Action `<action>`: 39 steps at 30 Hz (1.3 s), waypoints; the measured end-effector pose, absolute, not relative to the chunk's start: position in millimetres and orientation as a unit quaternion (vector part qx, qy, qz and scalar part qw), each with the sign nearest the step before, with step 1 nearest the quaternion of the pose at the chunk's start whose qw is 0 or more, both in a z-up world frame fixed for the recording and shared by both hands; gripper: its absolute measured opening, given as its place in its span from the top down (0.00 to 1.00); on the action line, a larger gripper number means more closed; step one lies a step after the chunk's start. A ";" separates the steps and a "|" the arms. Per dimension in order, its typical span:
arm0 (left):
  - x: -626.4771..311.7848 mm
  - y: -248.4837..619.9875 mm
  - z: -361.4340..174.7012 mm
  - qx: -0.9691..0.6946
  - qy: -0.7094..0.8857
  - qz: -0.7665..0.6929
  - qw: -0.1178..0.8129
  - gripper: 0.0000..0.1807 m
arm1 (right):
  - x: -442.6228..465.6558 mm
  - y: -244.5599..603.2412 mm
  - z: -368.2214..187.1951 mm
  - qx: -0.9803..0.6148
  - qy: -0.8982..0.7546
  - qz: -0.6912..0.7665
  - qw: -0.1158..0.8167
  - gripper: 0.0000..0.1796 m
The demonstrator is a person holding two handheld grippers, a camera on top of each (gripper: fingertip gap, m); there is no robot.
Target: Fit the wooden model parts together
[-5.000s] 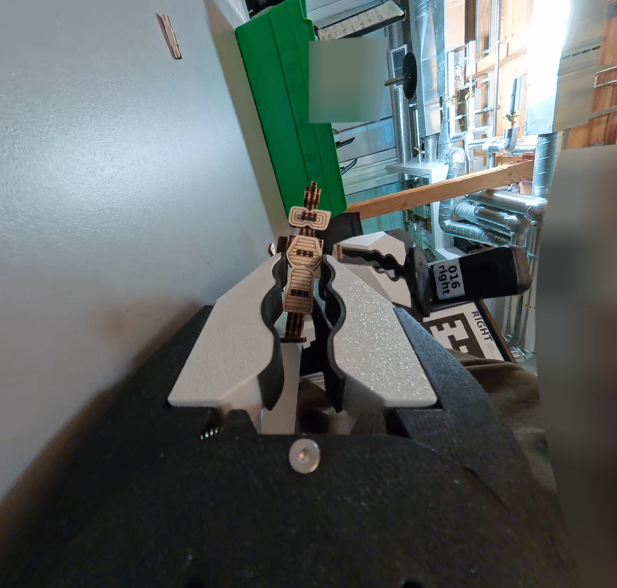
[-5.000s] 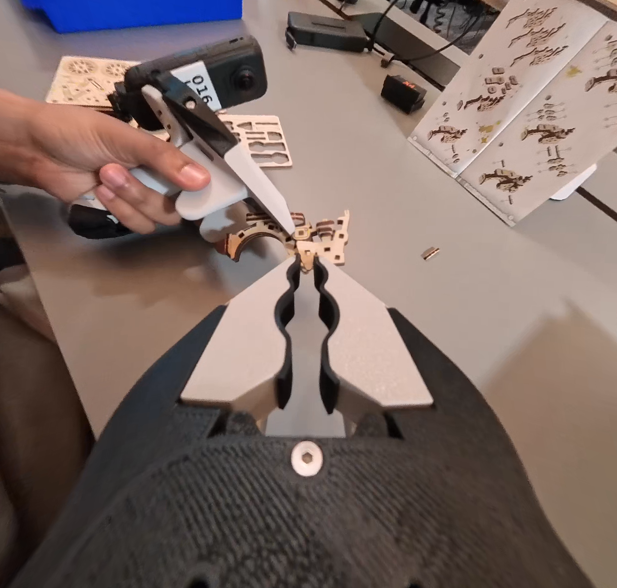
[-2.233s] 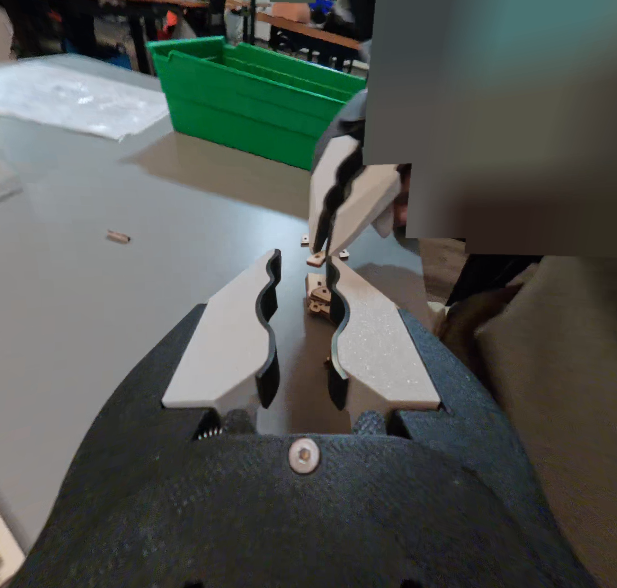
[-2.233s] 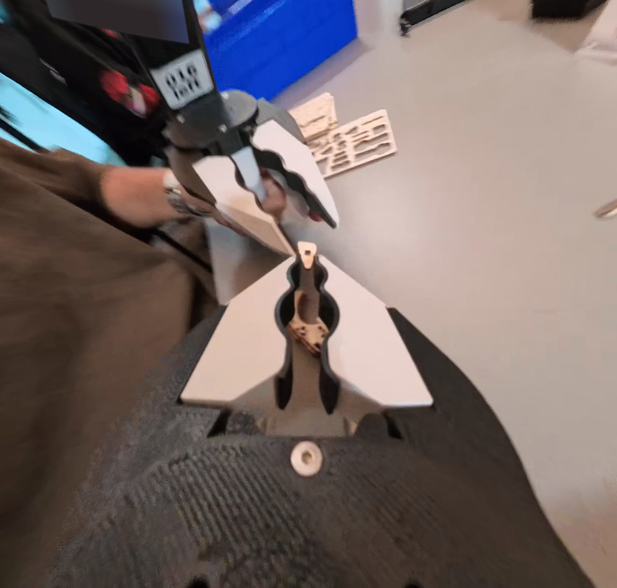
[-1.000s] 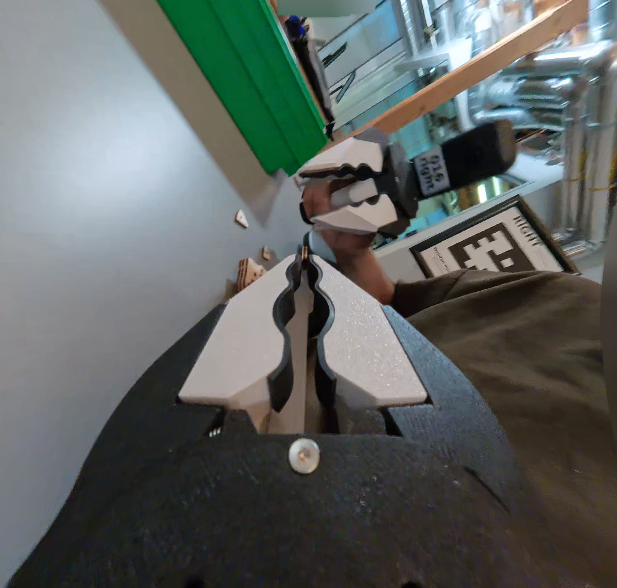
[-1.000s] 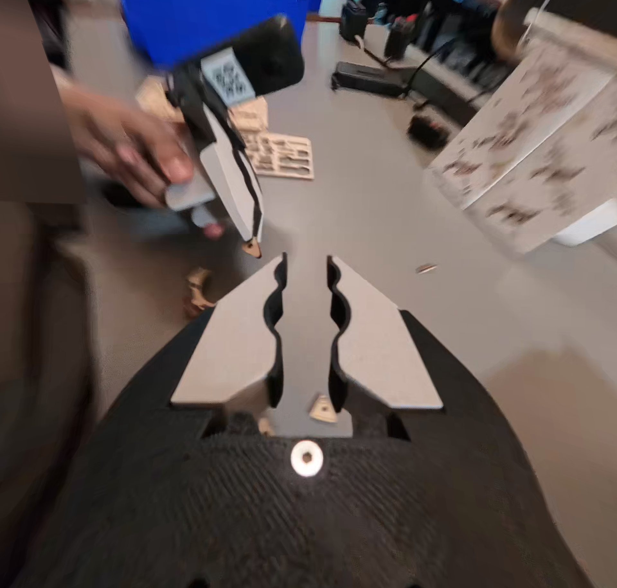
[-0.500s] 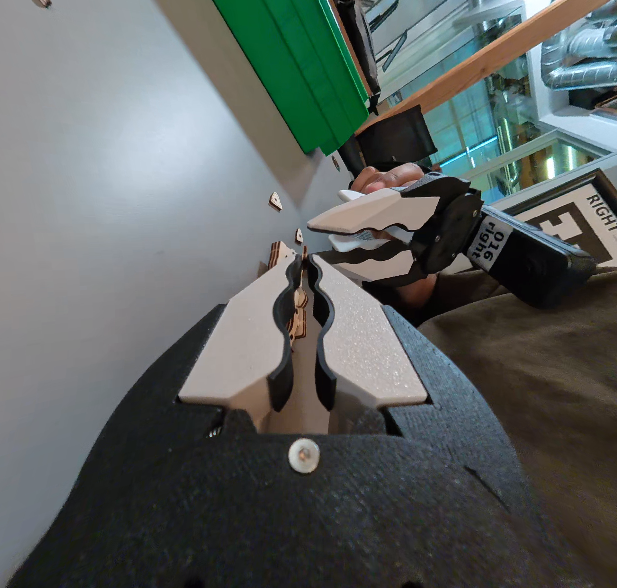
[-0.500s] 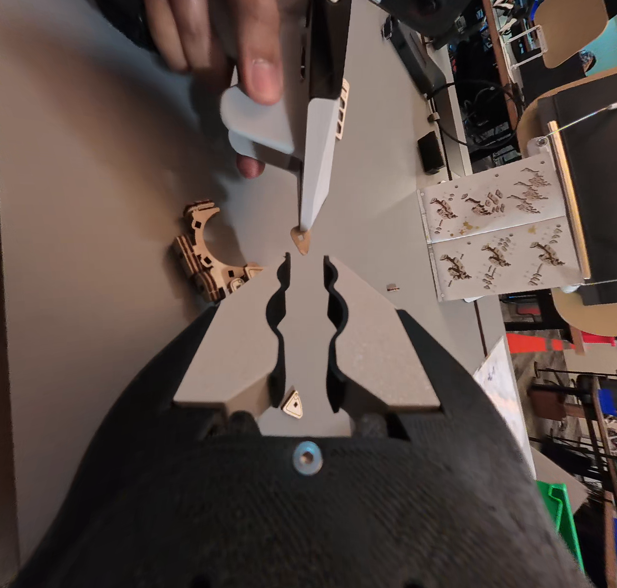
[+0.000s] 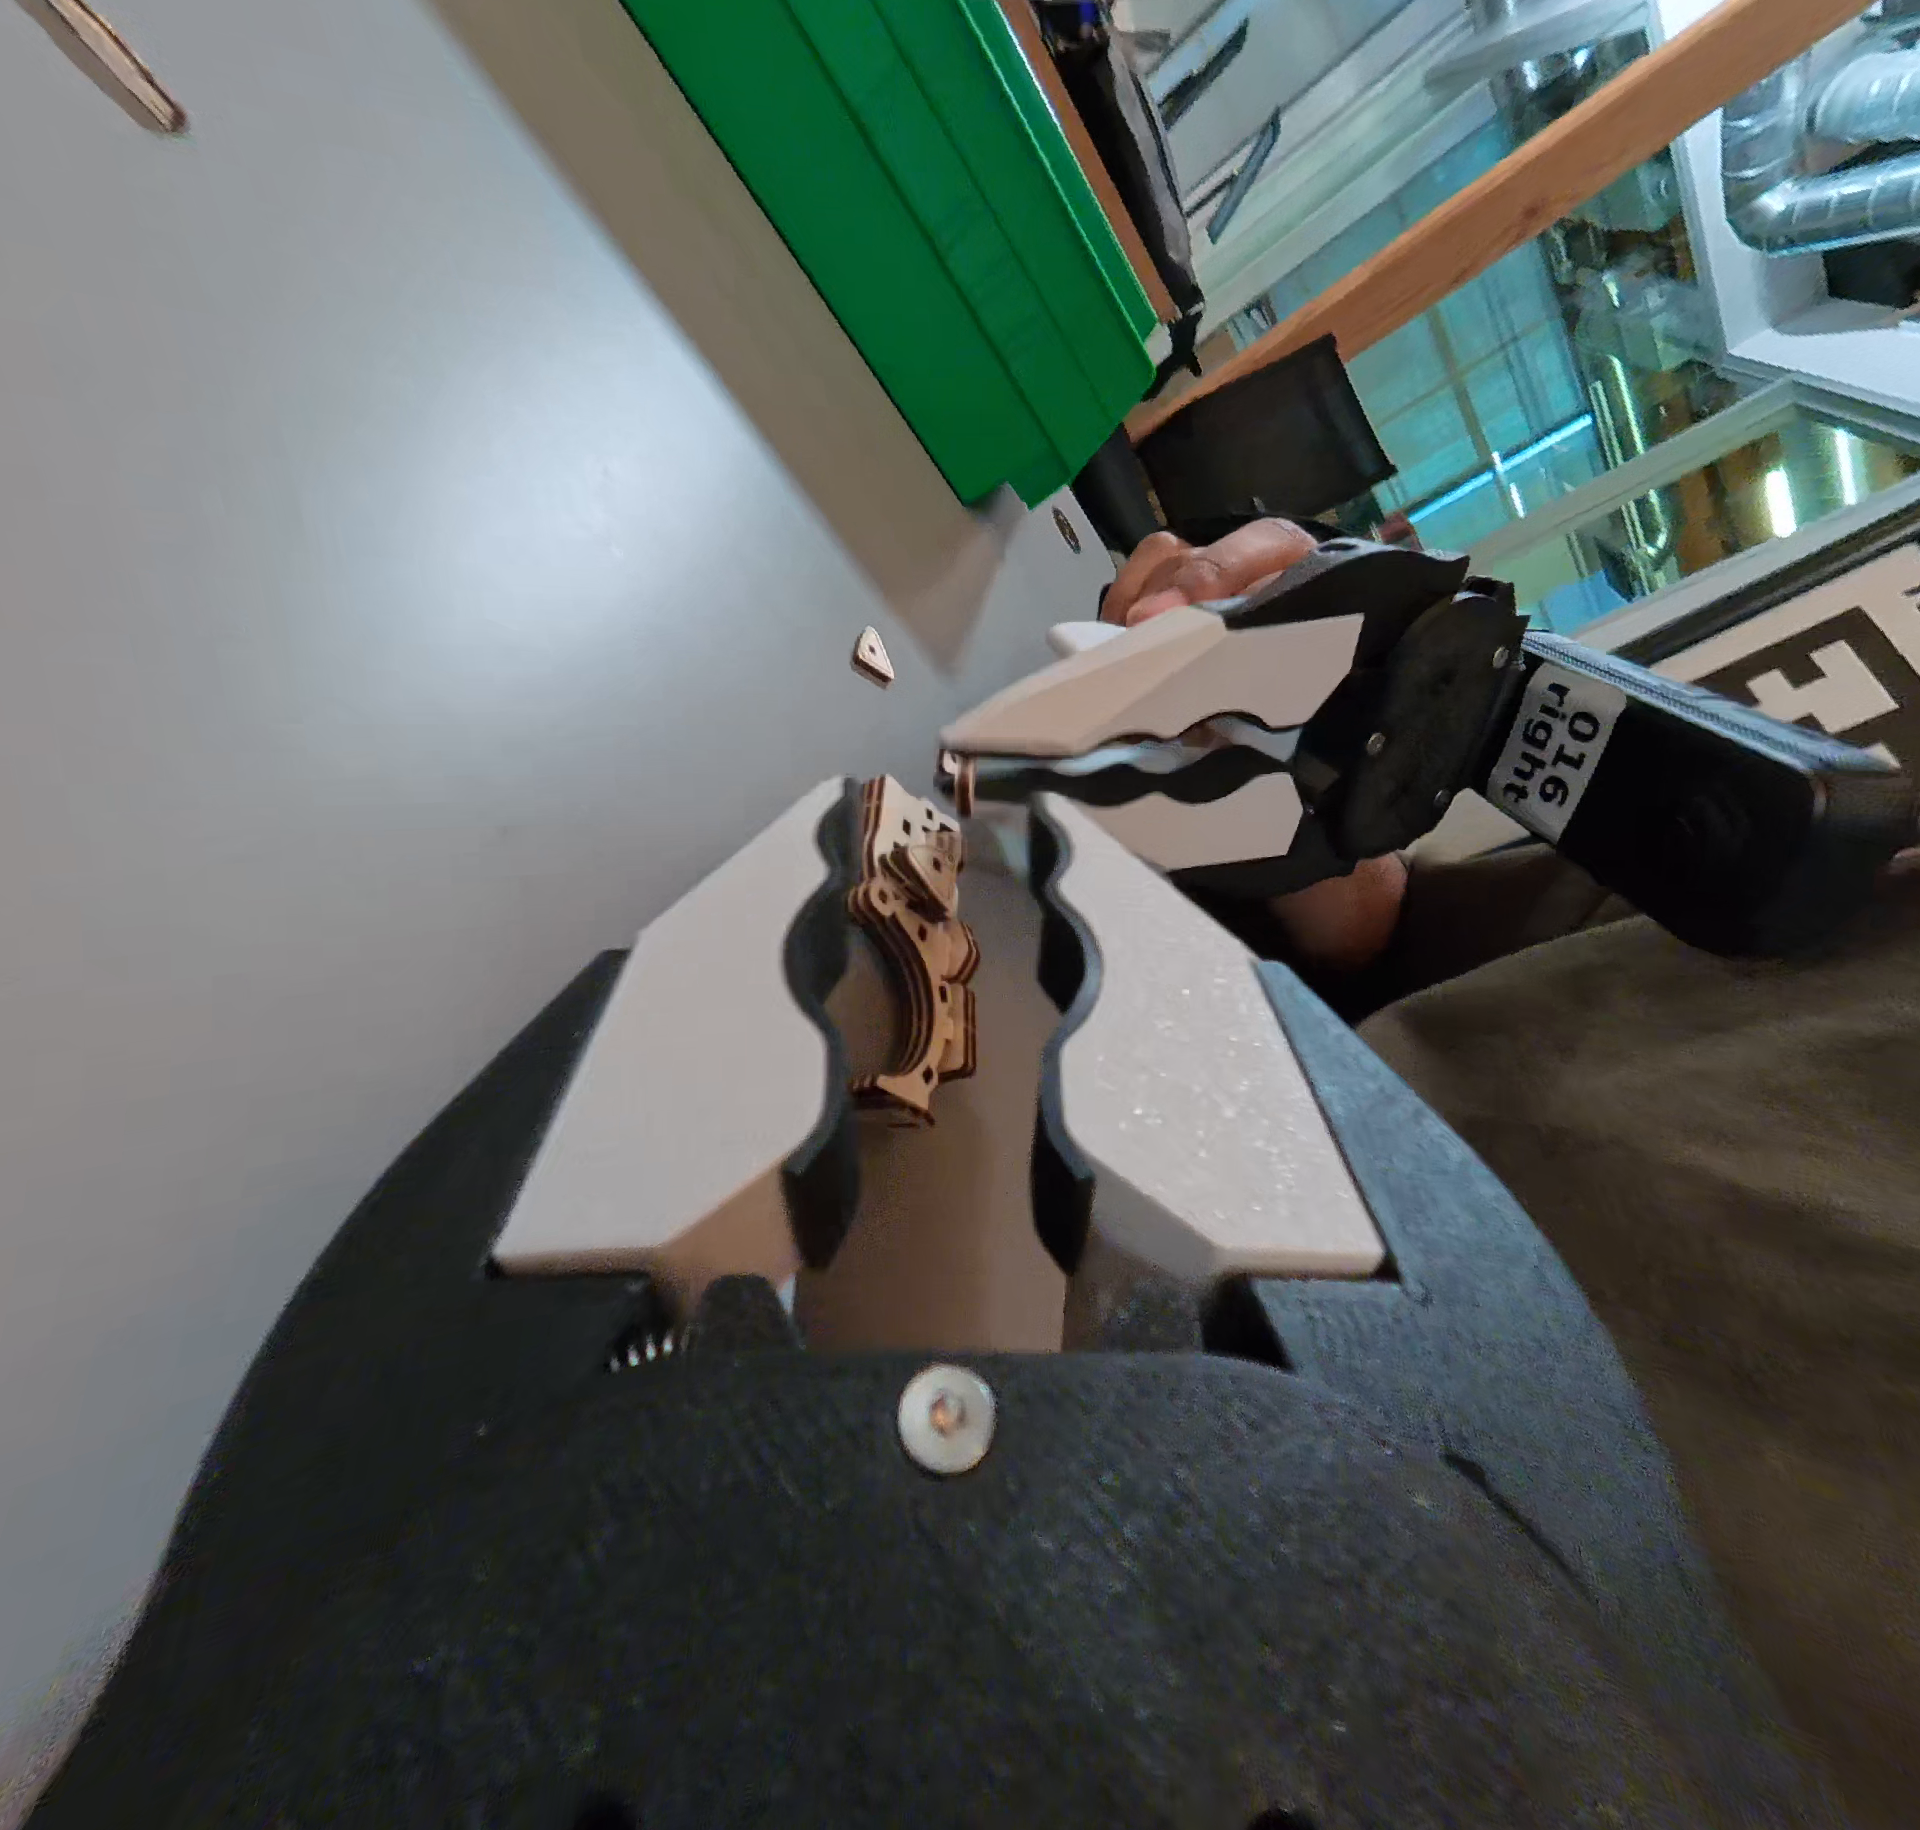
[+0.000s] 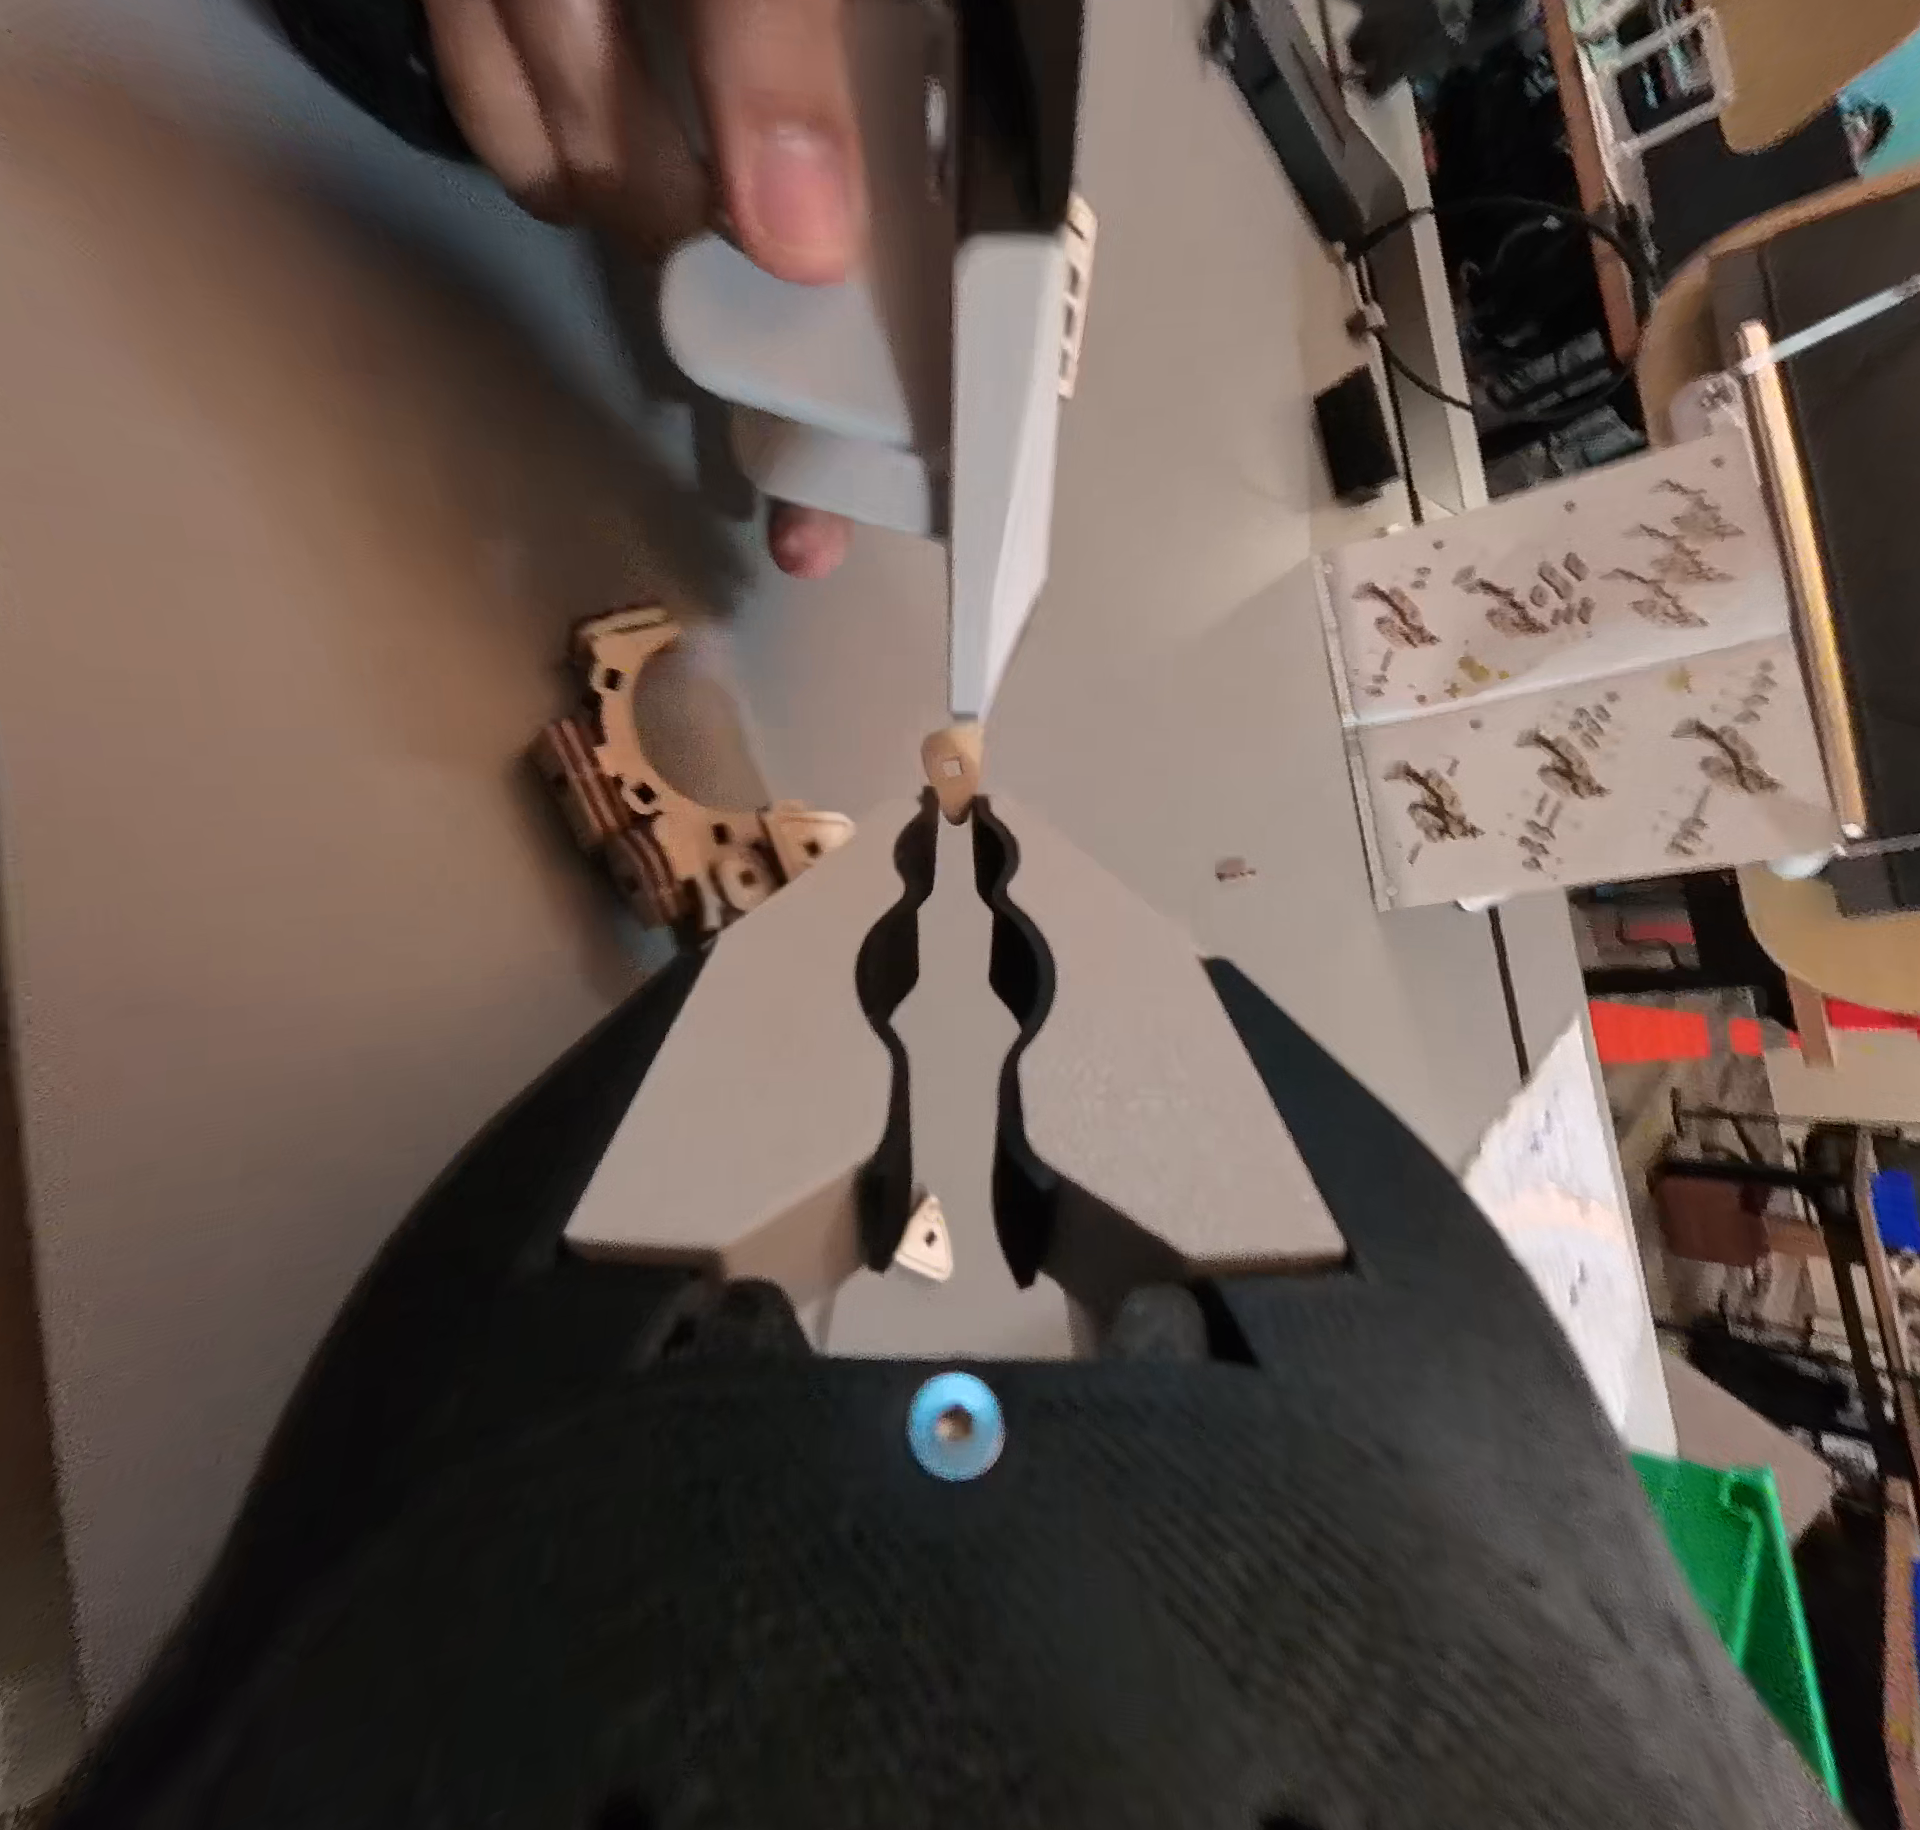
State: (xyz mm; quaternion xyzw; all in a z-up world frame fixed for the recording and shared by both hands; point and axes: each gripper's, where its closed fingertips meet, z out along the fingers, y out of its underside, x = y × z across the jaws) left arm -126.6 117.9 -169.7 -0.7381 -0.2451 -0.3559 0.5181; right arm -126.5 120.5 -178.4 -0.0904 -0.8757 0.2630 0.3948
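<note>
My right gripper [image 10: 951, 812] is shut on a small triangular wooden piece [image 10: 953, 774] at its very tips. It also shows in the left wrist view [image 9: 961, 772], coming in from the right with the piece [image 9: 954, 781] in its tips. My left gripper [image 9: 935, 804] is open and empty. In the right wrist view it [image 10: 968, 710] points down at the piece, edge-on. The curved, layered wooden assembly [image 10: 665, 814] lies on the grey table, left of my right gripper. In the left wrist view the assembly [image 9: 914, 949] shows between my open fingers.
A loose triangular wooden piece [image 10: 928, 1240] lies on the table under my right gripper; it also shows in the left wrist view [image 9: 873, 656]. A small wooden stick [image 9: 99, 50] lies farther off. A green bin [image 9: 883, 170] stands at the table's end. Instruction sheets [image 10: 1558, 700] stand on a holder.
The left gripper has opened and let go of the small triangular piece. The right gripper has closed on that piece. The left gripper has moved closer to the curved assembly.
</note>
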 end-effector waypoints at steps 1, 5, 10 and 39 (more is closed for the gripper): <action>-127.6 117.6 -167.9 -0.738 -0.244 -0.352 0.521 0.80 | -130.7 127.2 -176.2 -0.106 -0.872 0.260 0.402 0.97; -113.1 120.0 -169.0 -0.796 -0.181 -0.277 0.507 0.71 | -147.2 160.3 -166.6 -0.197 -0.847 0.274 0.409 0.98; -89.2 121.9 -206.8 -0.903 -0.065 -0.102 0.412 0.63 | -154.9 188.0 -162.2 -0.287 -0.817 0.307 0.394 0.97; -165.9 109.9 -112.6 -0.429 -0.376 -0.597 0.564 0.79 | -141.6 148.3 -108.5 -0.275 -0.745 0.401 0.456 0.97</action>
